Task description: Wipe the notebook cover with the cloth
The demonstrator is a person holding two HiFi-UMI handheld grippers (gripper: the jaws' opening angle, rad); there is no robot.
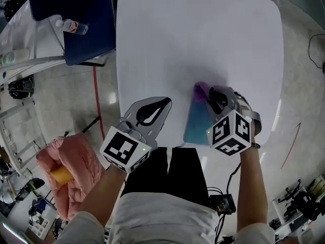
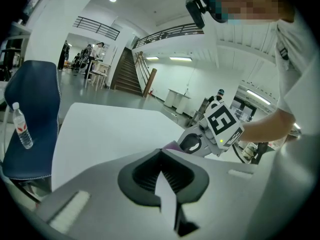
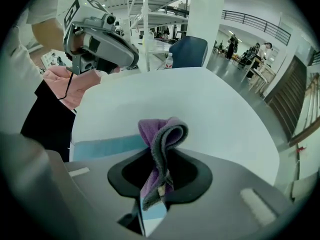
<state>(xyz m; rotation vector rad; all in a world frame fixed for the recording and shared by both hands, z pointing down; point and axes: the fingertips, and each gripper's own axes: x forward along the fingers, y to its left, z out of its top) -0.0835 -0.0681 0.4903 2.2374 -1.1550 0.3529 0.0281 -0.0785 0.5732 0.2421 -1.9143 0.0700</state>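
Your right gripper (image 1: 213, 98) has its jaws clamped on a folded purple cloth (image 3: 162, 131) with a grey edge, which loops out past the tips. The cloth sits over the far end of the light blue notebook (image 1: 197, 125), which lies at the near edge of the white desk (image 1: 203, 34), right of the desk's middle. I cannot tell whether the cloth touches the cover.

Your left gripper (image 1: 161, 105) is over the desk's near-left edge, its jaws together with nothing between them.

Off the desk's far-left corner, a blue chair (image 1: 71, 19) carries a water bottle (image 1: 75, 27). Its red-and-white label is too small to read. Left of the desk's near corner lies a pink bundle (image 1: 76, 161) with something orange (image 1: 61, 175) on it.
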